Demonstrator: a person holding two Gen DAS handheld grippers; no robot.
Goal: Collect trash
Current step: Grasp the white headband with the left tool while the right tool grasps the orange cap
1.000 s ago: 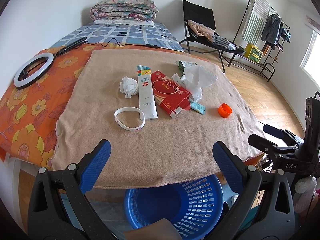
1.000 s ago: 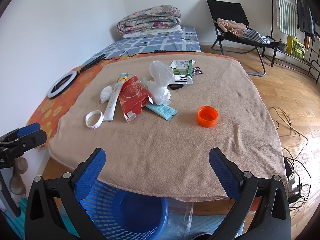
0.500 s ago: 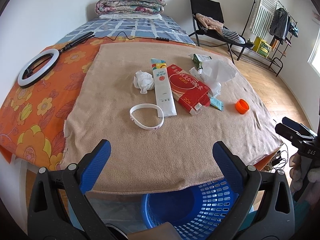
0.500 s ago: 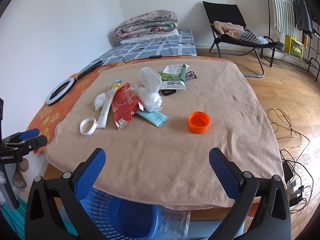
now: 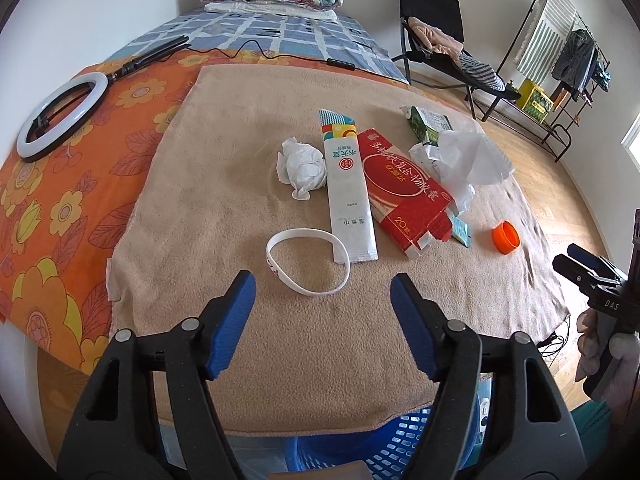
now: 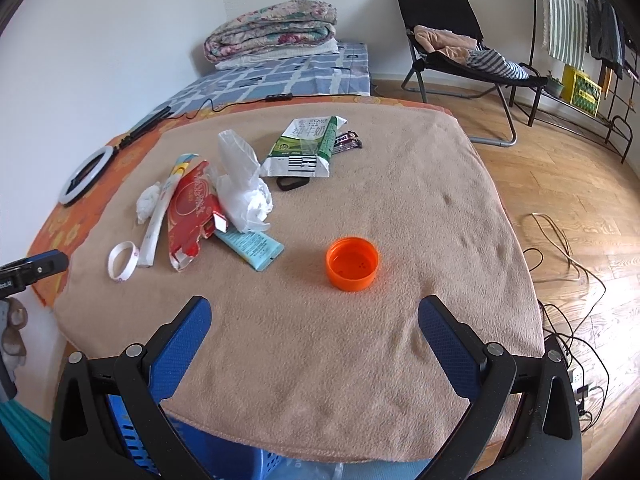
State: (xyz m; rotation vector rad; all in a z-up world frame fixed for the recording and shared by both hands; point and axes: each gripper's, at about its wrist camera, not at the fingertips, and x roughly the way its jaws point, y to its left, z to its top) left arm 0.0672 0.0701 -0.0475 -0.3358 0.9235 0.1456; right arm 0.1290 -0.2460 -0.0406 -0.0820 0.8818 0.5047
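Beige fleece blanket (image 5: 248, 200) covers the table and carries the scattered trash; below its near edge a blue perforated basket (image 5: 404, 446) stands on the floor, and its contents cannot be made out. Left gripper (image 5: 323, 298) hovers above the near part of the blanket, jaws spread wide and holding nothing, with the white band ring (image 5: 308, 266) lying just beyond its blue pads. Right gripper (image 6: 314, 320) is likewise wide open and empty, the orange cap (image 6: 352, 264) lying open side up on the blanket just ahead of it. Farther in lie a long white sachet (image 5: 348, 196) touching the ring's far side, a crumpled white tissue (image 5: 302, 166) just left of the sachet, and a flattened red carton (image 5: 404, 192) at its right. A teal packet (image 6: 252, 246) protrudes from beneath the carton and the crumpled clear plastic bag (image 6: 242, 188). Beyond these rest a green-and-white milk carton (image 6: 306, 148) on its side and a dark wrapper (image 6: 348, 142) beside it.
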